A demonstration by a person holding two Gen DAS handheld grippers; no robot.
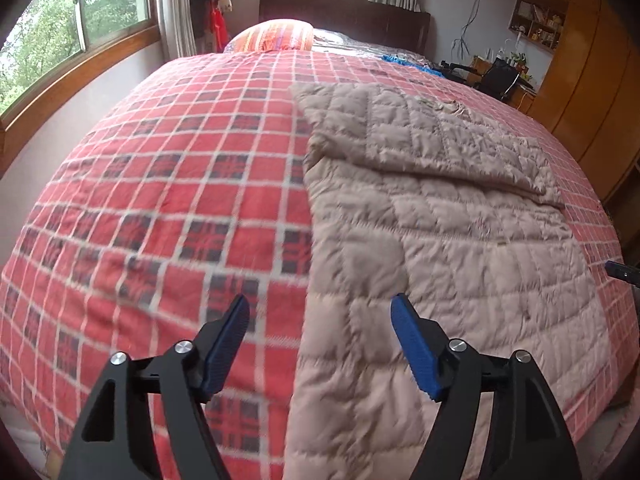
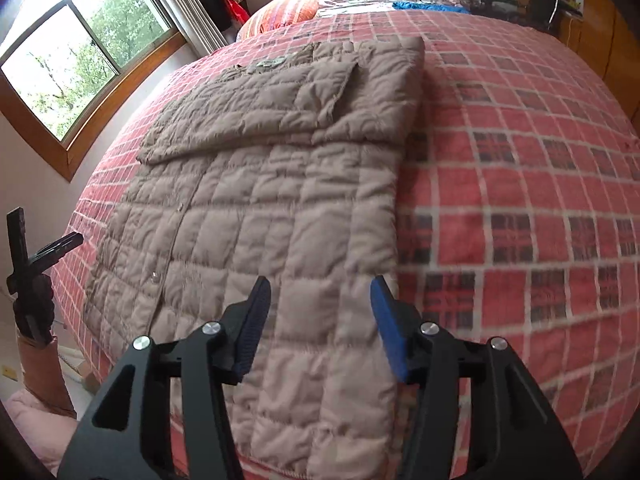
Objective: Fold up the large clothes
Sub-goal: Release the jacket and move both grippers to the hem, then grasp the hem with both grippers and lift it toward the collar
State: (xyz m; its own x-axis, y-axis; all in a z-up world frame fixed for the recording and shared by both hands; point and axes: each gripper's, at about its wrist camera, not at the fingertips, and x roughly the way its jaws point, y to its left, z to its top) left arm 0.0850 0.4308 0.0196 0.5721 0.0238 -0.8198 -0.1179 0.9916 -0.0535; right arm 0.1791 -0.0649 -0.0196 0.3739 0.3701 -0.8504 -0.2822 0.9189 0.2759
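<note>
1. Quilted beige jacket [image 2: 256,208] lay flat on the bed [image 1: 168,184], on the red plaid cover; both sleeves already folded across the chest at the collar end; hem end nearest the grippers, hanging toward the bed edge.
2. Left gripper [image 1: 320,320] hovered over the jacket's left edge, jaws spread wide, pinching nothing; right gripper [image 2: 320,300] over the right part of the hem half, jaws likewise spread and empty.
3. Step in hand, as judged: take the hem and fold it up toward the collar.
4. To do it well: pinch both hem corners through all layers; lift evenly; keep side edges aligned; lay hem level with the shoulders so sleeves stay tucked; padding is puffy, may spring back.
5. Containers: none visible near the jacket; far shelf [image 1: 538,24] clutter too small to tell.
</note>
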